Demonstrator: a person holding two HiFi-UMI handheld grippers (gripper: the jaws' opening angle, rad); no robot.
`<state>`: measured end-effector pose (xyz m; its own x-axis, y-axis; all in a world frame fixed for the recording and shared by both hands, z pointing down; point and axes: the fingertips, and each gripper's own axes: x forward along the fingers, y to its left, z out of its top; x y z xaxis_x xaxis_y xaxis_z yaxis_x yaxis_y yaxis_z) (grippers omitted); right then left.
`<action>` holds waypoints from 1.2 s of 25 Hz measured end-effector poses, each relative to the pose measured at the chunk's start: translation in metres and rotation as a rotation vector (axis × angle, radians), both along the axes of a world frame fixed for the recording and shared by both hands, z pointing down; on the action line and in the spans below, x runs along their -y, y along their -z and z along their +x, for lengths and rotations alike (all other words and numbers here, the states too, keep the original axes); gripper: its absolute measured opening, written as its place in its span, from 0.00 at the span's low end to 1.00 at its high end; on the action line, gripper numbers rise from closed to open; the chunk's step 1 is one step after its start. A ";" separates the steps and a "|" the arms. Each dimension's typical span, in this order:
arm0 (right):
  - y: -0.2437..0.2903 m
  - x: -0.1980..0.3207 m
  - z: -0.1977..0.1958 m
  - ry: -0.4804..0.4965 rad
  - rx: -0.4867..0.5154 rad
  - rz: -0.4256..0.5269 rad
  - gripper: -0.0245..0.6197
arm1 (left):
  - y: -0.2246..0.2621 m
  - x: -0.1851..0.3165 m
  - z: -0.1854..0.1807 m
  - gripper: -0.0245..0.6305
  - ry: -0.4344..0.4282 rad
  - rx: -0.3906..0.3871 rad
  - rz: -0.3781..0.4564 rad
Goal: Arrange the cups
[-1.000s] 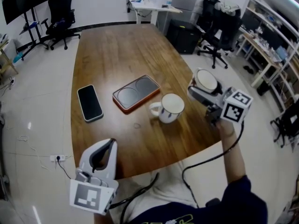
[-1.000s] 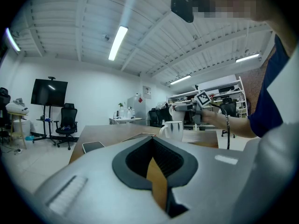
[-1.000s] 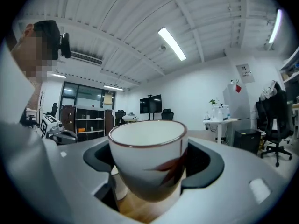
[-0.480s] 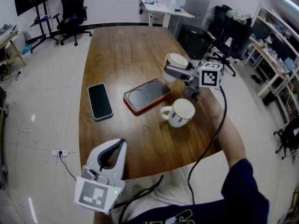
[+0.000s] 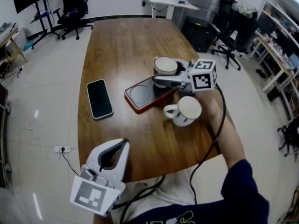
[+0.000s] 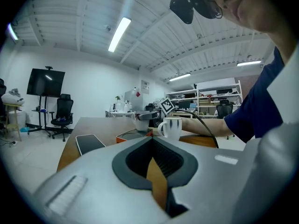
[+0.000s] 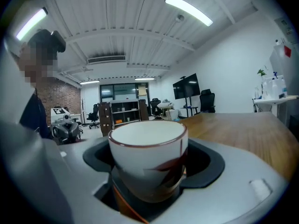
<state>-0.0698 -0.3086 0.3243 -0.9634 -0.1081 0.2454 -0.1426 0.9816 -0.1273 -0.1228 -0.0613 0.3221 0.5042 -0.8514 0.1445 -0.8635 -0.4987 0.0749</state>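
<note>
Left gripper [image 5: 124, 143] is at the table [image 5: 117, 45] edge, well short of the orange tray [image 5: 139, 96], jaws pinched together on nothing. A white mug [image 5: 187, 110] sits just off the tray's near right corner. Right gripper [image 5: 163, 75] is clamped wide around a brown-rimmed cup [image 5: 166, 65] at the tray's far right end.

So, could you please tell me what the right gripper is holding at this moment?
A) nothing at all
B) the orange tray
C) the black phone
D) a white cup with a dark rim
D: the right gripper view shows the right gripper shut on the white cup, and in the head view the cup is held by the orange tray.
</note>
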 end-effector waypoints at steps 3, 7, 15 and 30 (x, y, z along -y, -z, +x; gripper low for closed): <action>-0.006 -0.002 -0.001 0.005 -0.019 0.003 0.66 | -0.001 0.007 -0.001 0.04 0.010 -0.001 -0.012; -0.006 -0.002 -0.001 -0.005 0.023 0.022 0.66 | -0.005 0.020 0.003 0.04 0.010 0.006 -0.023; 0.002 0.004 0.006 -0.060 0.130 0.022 0.77 | -0.008 0.042 0.014 0.04 -0.002 0.025 -0.015; 0.000 0.002 0.083 0.067 0.105 0.094 0.55 | -0.011 0.089 0.054 0.04 -0.059 0.023 -0.037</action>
